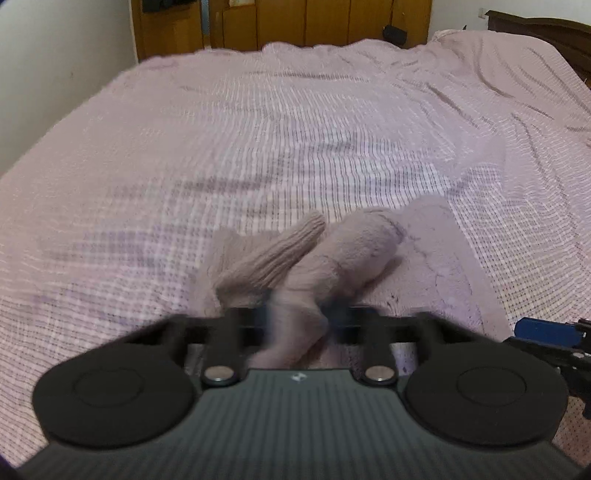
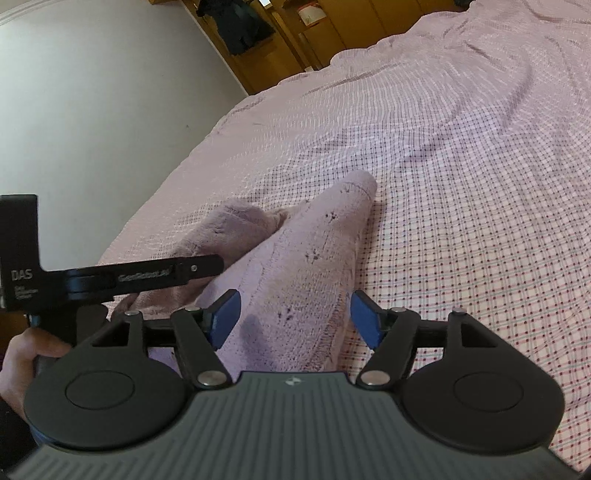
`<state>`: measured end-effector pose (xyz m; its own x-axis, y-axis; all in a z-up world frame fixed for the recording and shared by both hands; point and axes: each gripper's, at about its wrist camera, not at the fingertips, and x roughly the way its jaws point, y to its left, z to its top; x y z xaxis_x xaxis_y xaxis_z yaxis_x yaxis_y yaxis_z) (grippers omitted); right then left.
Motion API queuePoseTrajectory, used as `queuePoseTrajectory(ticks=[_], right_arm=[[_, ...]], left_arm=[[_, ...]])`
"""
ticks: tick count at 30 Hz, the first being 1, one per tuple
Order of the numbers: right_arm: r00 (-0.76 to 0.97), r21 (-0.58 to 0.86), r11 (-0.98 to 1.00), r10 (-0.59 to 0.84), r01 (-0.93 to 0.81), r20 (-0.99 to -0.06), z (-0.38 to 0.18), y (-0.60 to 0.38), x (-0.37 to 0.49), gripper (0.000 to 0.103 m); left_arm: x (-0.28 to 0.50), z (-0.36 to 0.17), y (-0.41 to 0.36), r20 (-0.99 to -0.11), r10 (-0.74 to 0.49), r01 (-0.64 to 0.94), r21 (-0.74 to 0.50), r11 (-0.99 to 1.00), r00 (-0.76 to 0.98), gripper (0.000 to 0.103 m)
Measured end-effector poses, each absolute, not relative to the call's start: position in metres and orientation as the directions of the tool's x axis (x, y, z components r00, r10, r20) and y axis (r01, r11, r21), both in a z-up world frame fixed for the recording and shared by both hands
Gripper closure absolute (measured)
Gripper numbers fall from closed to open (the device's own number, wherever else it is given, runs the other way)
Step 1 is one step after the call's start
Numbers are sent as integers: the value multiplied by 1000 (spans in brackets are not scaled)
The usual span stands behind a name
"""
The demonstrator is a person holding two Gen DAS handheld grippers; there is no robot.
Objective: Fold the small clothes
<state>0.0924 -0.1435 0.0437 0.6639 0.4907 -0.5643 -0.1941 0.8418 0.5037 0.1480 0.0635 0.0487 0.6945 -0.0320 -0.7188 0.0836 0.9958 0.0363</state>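
Observation:
A fuzzy mauve sock (image 1: pixel 332 254) with a ribbed cuff (image 1: pixel 280 254) lies bunched on the bed, blurred near the fingers. My left gripper (image 1: pixel 295 317) is shut on its near end. Right of it a pale lilac sock (image 1: pixel 436 251) lies flat. In the right wrist view that lilac sock (image 2: pixel 314 240) runs away from me between the blue pads (image 2: pixel 225 317), and my right gripper (image 2: pixel 293 321) stands open astride its near end, not pressing on it. The mauve sock (image 2: pixel 229 229) sits to its left, behind the left gripper's black body (image 2: pixel 147 277).
The bed (image 1: pixel 258 129) wears a pink checked cover with wrinkles toward the far right (image 2: pixel 461 184). A wooden wardrobe (image 1: pixel 288 22) and a white wall (image 2: pixel 92 92) stand beyond it, a dark headboard (image 1: pixel 546 29) at far right. A person's hand (image 2: pixel 22 354) holds the left gripper.

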Motion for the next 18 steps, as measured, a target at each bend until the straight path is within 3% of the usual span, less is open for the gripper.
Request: queuePoseTrajectory(ticks=[7, 12, 15, 18], right_arm=[[650, 496, 836, 514, -234, -560, 43, -134, 90, 30], [646, 490, 835, 522, -252, -557, 40, -127, 91, 29], [646, 484, 838, 519, -253, -560, 38, -123, 91, 24], [641, 477, 839, 521, -263, -563, 38, -119, 90, 21]], left_arm=[[135, 60, 109, -663, 24, -76, -50, 996, 748, 92], [136, 43, 140, -700, 34, -153, -108, 982, 713, 91], [135, 36, 146, -706, 18, -172, -147, 974, 708, 89], [130, 42, 146, -713, -1, -168, -166, 972, 701, 80]])
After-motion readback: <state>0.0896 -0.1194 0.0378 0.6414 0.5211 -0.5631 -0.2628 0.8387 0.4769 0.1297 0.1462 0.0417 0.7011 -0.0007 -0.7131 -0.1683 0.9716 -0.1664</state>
